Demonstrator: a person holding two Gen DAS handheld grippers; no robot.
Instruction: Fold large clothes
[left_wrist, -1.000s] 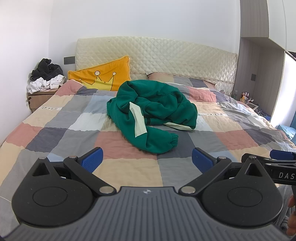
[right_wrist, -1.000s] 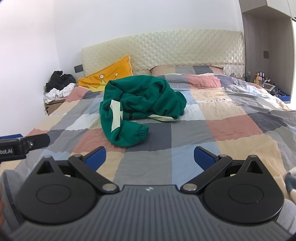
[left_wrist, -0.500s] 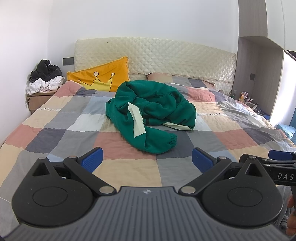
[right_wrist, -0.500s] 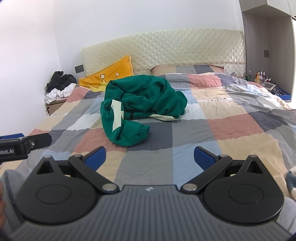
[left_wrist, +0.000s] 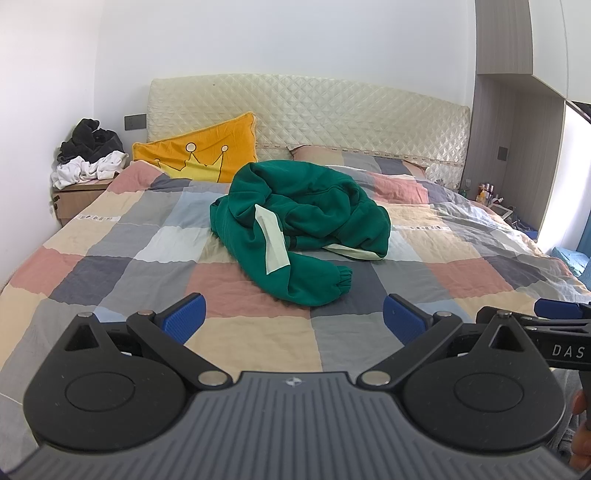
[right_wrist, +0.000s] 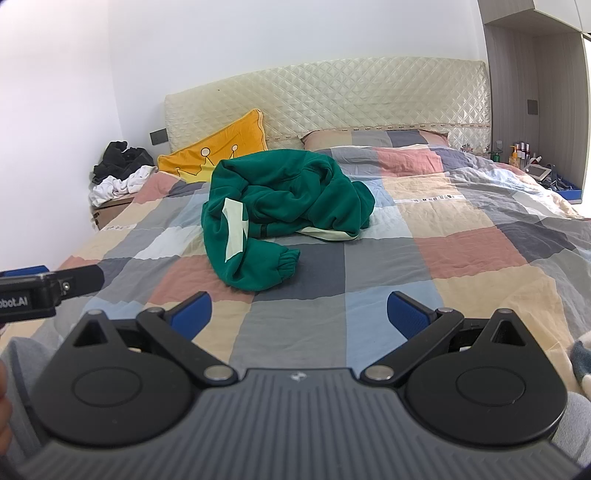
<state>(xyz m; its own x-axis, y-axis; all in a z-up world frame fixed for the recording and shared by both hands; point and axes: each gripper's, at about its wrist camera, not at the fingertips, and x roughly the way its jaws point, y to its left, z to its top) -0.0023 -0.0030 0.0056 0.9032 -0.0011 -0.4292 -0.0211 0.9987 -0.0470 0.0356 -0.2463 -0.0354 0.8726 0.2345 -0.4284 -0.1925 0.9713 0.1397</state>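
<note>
Checkered bed (left_wrist: 110, 258); crumpled green sweatshirt (left_wrist: 299, 229) beyond both grippers' spread fingers (left_wrist: 184, 317).

Both wrist cameras sit low at the foot edge of the bed (left_wrist: 258, 343), looking along its length toward the headboard (left_wrist: 306, 110). The left view stands left of the right view; each catches the other gripper at its inner edge. Both share the green garment (left_wrist: 299, 229) (right_wrist: 280, 206) mid-bed, well ahead, and the yellow pillow (right_wrist: 218, 151).
</note>
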